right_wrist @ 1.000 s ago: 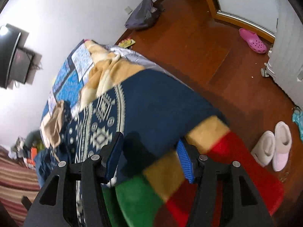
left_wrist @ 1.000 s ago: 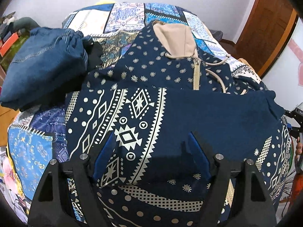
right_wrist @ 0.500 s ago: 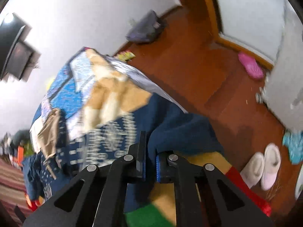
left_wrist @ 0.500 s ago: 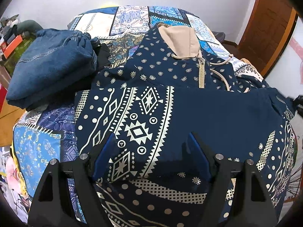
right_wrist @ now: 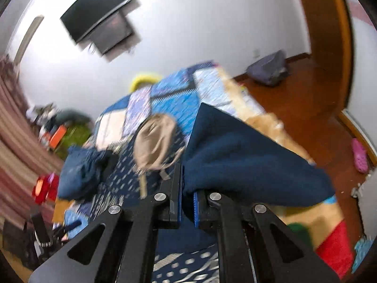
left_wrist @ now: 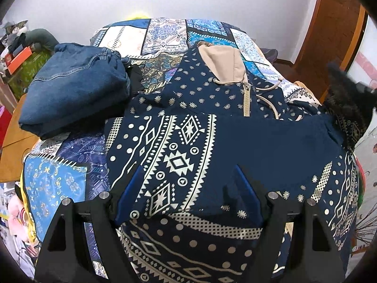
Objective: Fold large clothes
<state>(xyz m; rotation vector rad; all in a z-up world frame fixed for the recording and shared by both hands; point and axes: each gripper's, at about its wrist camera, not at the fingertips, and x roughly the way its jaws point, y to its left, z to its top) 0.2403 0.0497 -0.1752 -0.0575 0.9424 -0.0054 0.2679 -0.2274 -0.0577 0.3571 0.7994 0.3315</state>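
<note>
While the navy patterned hoodie (left_wrist: 212,141) lies spread on the patchwork bedspread (left_wrist: 59,174), hood (left_wrist: 223,63) toward the far wall and hem toward the camera, the right gripper (right_wrist: 187,202) is clenched on a plain navy flap of it, prob. a sleeve or side edge, and this cloth stands up in a fold just in front of the jaws. The left gripper (left_wrist: 188,188) is released, its blue pads wide apart above the printed front, w/ nothing between them; I cannot tell if it touches the cloth. The garment's long axis runs from near edge to hood, approx. along the zipper (left_wrist: 246,99), and the held flap is on the right side, so the right hand is the nearer one; I judge the coming move must carry the flap across this axis, toward the folded jeans (left_wrist: 75,87) side. Hard to see: the right view is blurred, the right gripper in the left view is only a dark smear at the edge, and the hem is cut off below.
</note>
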